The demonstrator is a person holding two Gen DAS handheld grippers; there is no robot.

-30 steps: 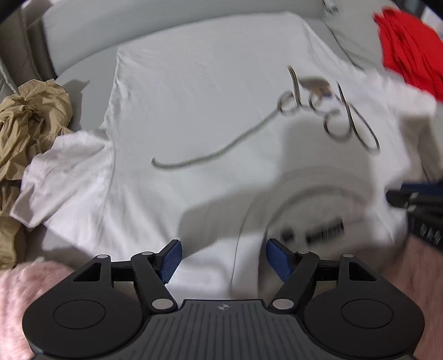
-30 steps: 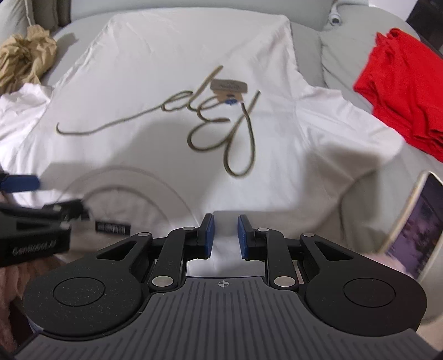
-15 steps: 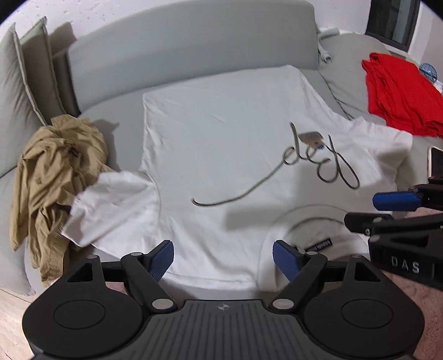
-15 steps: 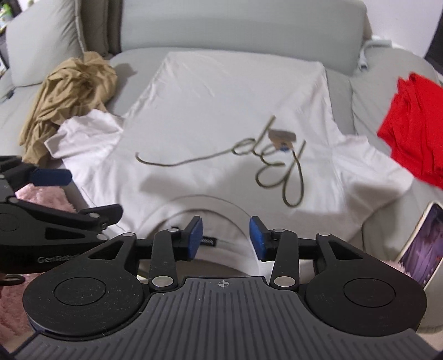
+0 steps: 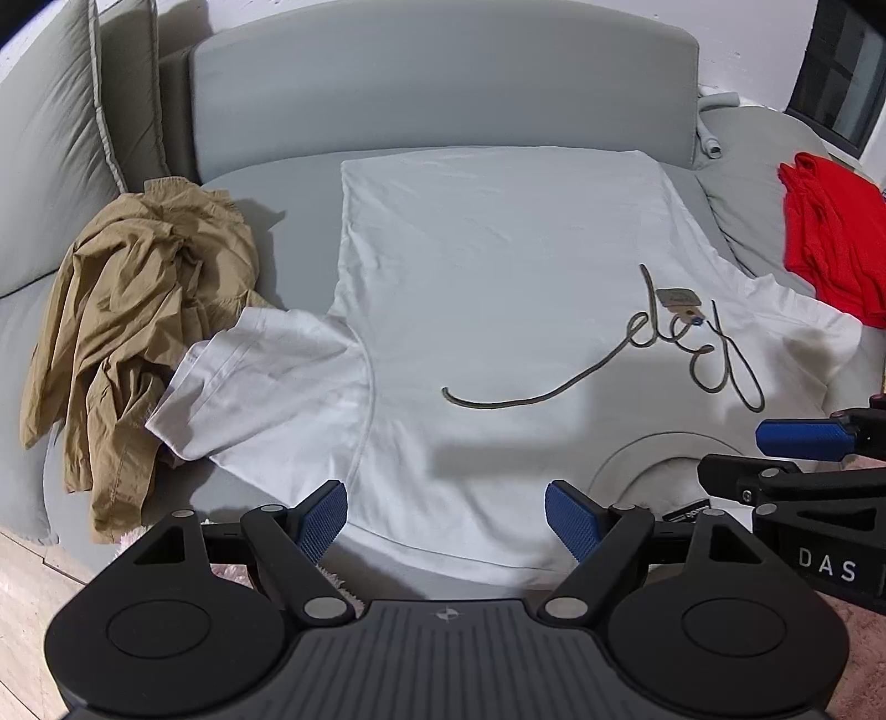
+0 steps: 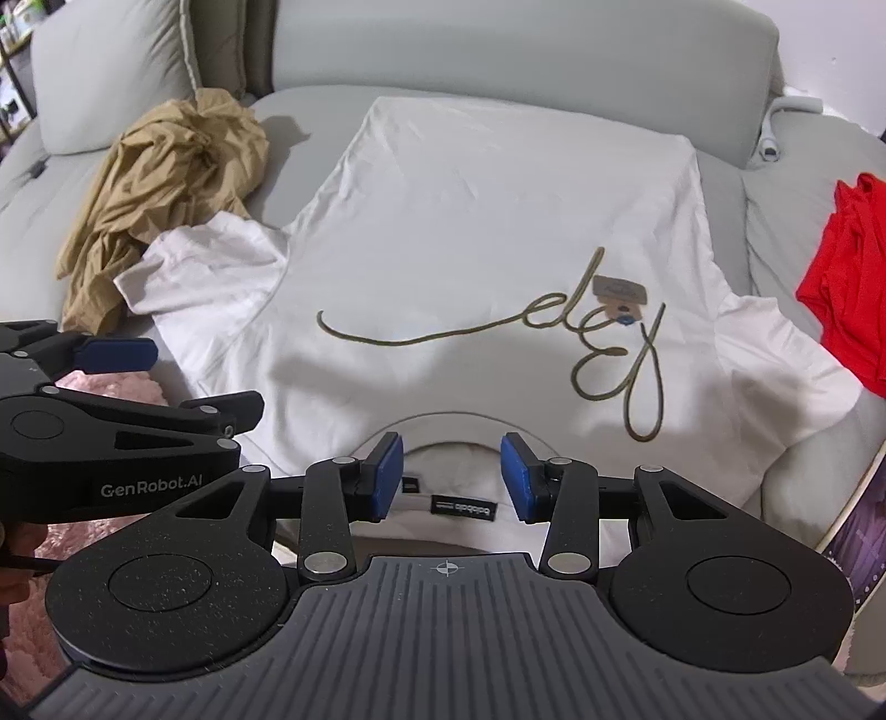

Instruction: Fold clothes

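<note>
Left wrist view: the left gripper (image 5: 446, 520) has its fingers spread wide, empty, above the near shoulder of the white cotton T-shirt with olive script lettering (image 5: 498, 266), spread flat on the grey fabric sofa (image 5: 443, 94); a crumpled tan garment (image 5: 138, 310) lies beyond the left finger

Right wrist view: the right gripper (image 6: 451, 479) is parted, holding nothing, its fingers either side of the T-shirt's collar (image 6: 454, 421); a folded red garment (image 6: 853, 277) lies far right

A: How is the light?
B: Bright, even indoor light; soft grey shadows fall on the white T-shirt (image 5: 498, 266) near the collar

A: And sharpness?
B: Both views crisp, no motion blur; fisheye bending curves the sofa (image 6: 526, 50) edges, with dark corners
</note>
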